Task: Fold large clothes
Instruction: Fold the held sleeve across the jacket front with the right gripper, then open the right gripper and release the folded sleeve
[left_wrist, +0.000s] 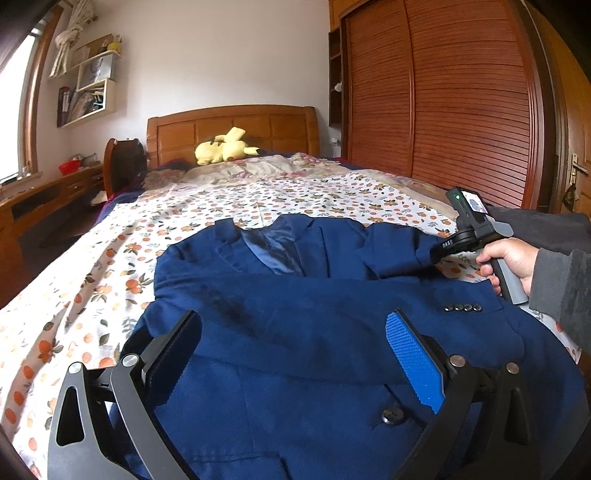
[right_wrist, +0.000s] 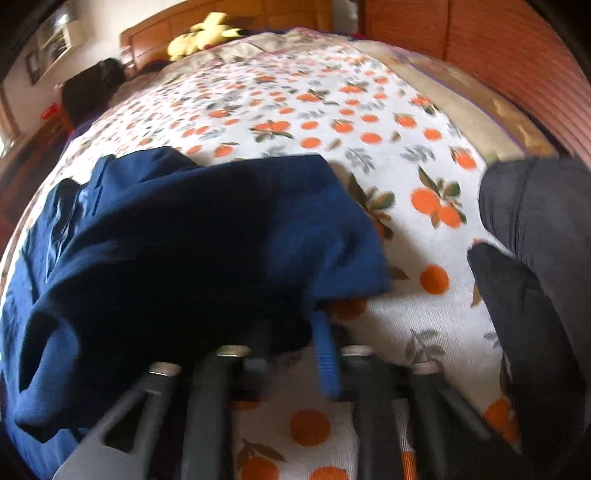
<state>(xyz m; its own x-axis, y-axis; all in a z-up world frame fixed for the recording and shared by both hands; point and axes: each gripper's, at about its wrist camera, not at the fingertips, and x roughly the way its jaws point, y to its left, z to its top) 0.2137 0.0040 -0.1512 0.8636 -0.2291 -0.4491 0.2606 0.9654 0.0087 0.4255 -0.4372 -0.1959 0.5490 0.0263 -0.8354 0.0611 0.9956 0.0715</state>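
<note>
The left gripper (left_wrist: 293, 354) hovers wide open, empty, over the navy blue suit jacket (left_wrist: 295, 332) spread on the orange-print bedsheet (left_wrist: 92, 280). At two o'clock, the right gripper (right_wrist: 295, 343), blurred, seems closed on the jacket's edge. Beyond lies a yellow plush toy (left_wrist: 223, 147) against the wooden headboard (left_wrist: 232, 123).

A big bed (left_wrist: 258, 192) with an orange-fruit sheet fills the room — its wooden headboard (left_wrist: 232, 129) stands against a white wall (left_wrist: 221, 55). A yellow soft toy (left_wrist: 223, 147) lies by it. Brown slatted wardrobe doors (left_wrist: 443, 103) stand right; shelves (left_wrist: 88, 88) and a bright window (left_wrist: 14, 110) left.
</note>
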